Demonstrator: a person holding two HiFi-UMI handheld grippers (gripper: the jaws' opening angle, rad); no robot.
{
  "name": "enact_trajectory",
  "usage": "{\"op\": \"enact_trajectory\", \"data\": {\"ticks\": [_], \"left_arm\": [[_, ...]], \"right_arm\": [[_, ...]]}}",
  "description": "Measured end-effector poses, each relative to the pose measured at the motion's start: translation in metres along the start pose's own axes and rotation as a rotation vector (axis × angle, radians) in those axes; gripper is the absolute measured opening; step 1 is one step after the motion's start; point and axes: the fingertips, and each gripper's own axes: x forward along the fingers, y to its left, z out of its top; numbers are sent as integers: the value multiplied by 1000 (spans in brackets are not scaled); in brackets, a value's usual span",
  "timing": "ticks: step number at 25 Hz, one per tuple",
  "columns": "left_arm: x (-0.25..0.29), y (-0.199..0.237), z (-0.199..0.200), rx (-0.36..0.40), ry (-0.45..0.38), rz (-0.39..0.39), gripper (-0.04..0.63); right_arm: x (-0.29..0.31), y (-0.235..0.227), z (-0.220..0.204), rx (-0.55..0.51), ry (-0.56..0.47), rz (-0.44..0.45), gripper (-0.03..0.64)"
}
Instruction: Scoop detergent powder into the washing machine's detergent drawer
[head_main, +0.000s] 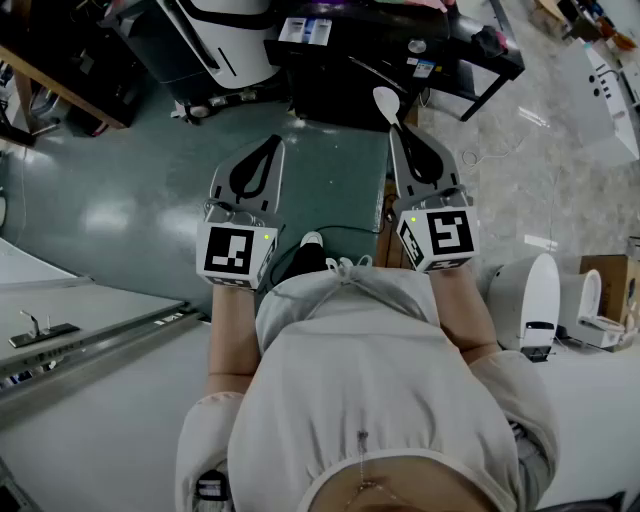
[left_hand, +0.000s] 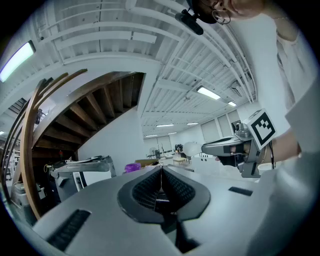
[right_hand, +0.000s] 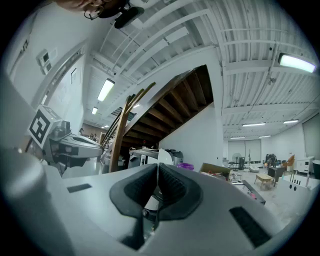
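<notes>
Green floor (head_main: 120, 200) below | left gripper (head_main: 268, 145) jaws pressed together, empty | right gripper (head_main: 400, 132) jaws clamped on white scoop (head_main: 385, 101)

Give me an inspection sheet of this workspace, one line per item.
Surface: green floor below; no worktop near the grippers.
Job's things: white scoop, held out in front; detergent, drawer: nothing seen.
Clutter: dark bench ahead, small boxes on it.
Grippers: left gripper shut, empty; right gripper shut on the white scoop's handle.
Cables: black cable on the floor by the person's foot; white cable at right.
Surroundings: white fixtures at right; wooden staircase.
</notes>
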Motion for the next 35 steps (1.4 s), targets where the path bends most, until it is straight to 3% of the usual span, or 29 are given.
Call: {"op": "enact_trajectory", "data": {"ticks": [9,21,30,35], "left_arm": [[-4,2,4,-19,-2,11,21],[26,-11,-10,-48,15,-30,21],[73,23,-22,-50,8,-36,21],[111,66,-39,-61,11,-43,21]], "right_arm": [[-4,0,1,13,0,-4,9],[2,-29,-11,30,9,-52,12],[53,-55,-19,23,19,-72,12],[110,-58,-28,4,37,-64,12]]}}
